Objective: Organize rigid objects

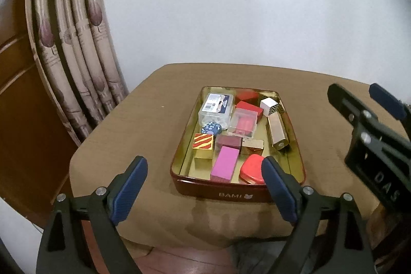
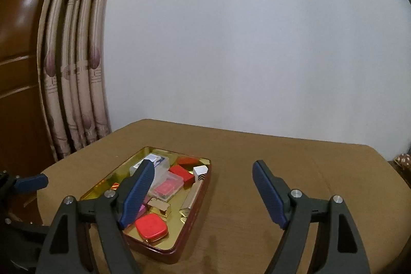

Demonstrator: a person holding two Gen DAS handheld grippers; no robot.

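Note:
A red tin tray [image 1: 223, 193] with a gold inside sits on the brown table. It holds several small rigid objects: a clear plastic box [image 1: 217, 108], a pink block [image 1: 225, 167], a rounded red case [image 1: 253, 168], a striped red-and-gold cube [image 1: 203, 141], a gold lipstick tube [image 1: 277, 131] and a white cube [image 1: 269, 104]. My left gripper [image 1: 204, 186] is open and empty, in front of the tray's near edge. My right gripper [image 2: 203, 193] is open and empty, above the tray's right rim [image 2: 197, 207]; it also shows in the left wrist view [image 1: 359, 104].
The brown table [image 1: 154, 132] stands against a white wall [image 1: 231, 4]. A patterned curtain [image 1: 77, 55] and a wooden door [image 1: 23, 119] are at the left. Bare table top [image 2: 282, 158] lies right of the tray.

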